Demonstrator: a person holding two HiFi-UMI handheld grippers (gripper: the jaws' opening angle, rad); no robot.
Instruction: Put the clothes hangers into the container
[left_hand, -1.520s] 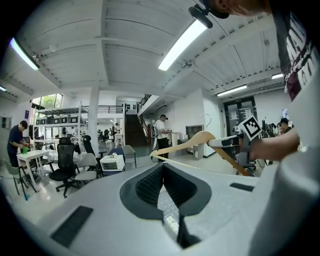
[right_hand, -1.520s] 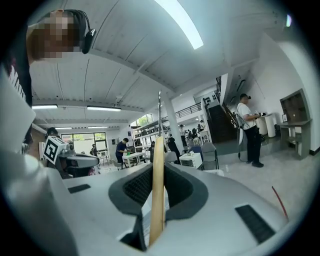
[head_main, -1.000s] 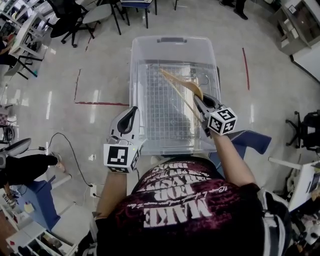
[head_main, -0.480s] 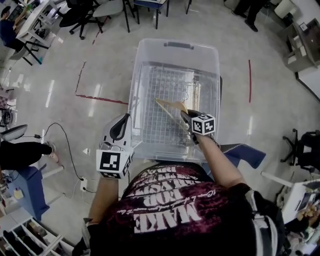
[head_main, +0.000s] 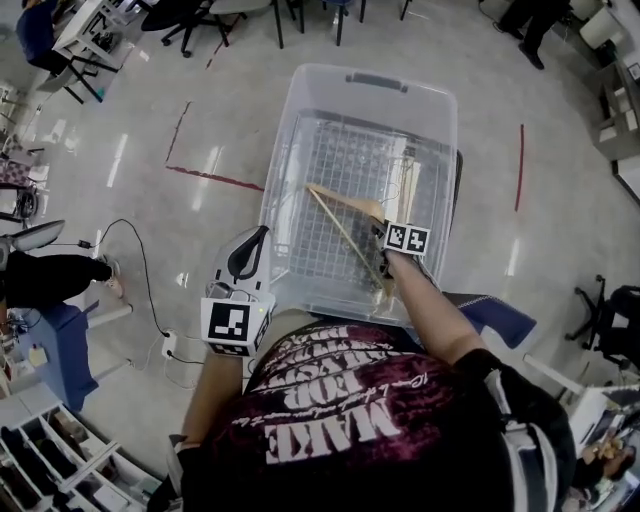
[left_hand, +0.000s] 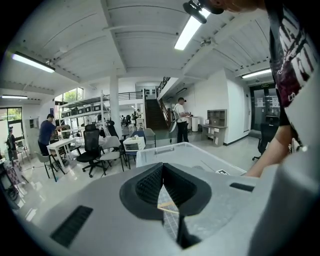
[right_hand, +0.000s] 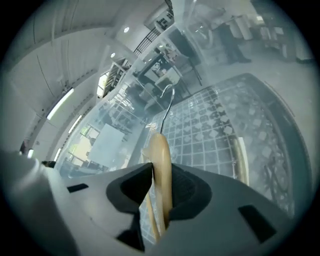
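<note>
A clear plastic container (head_main: 375, 80) with a grid-patterned floor stands on the floor in front of me. My right gripper (head_main: 380, 240) reaches down inside it with a wooden hanger (head_main: 340, 205) between its pads. In the right gripper view both pads of this gripper (right_hand: 161, 175) lie against the hanger (right_hand: 161, 150), and the jaws are opening. Its metal hook (right_hand: 167, 105) points toward the far wall. Another wooden hanger (head_main: 405, 190) lies on the container floor. My left gripper (head_main: 258, 232) hangs outside the container's near left wall, shut and empty (left_hand: 162, 172).
Red tape lines (head_main: 215, 178) mark the floor left of the container and another (head_main: 520, 165) to its right. A black cable (head_main: 140, 270) runs across the floor at left. Office chairs (head_main: 190, 10) stand beyond. A blue object (head_main: 495, 310) lies at right.
My right gripper has gone down into the container with the hanger, from above the rim to near its floor. The left gripper has stayed beside the near left wall.
</note>
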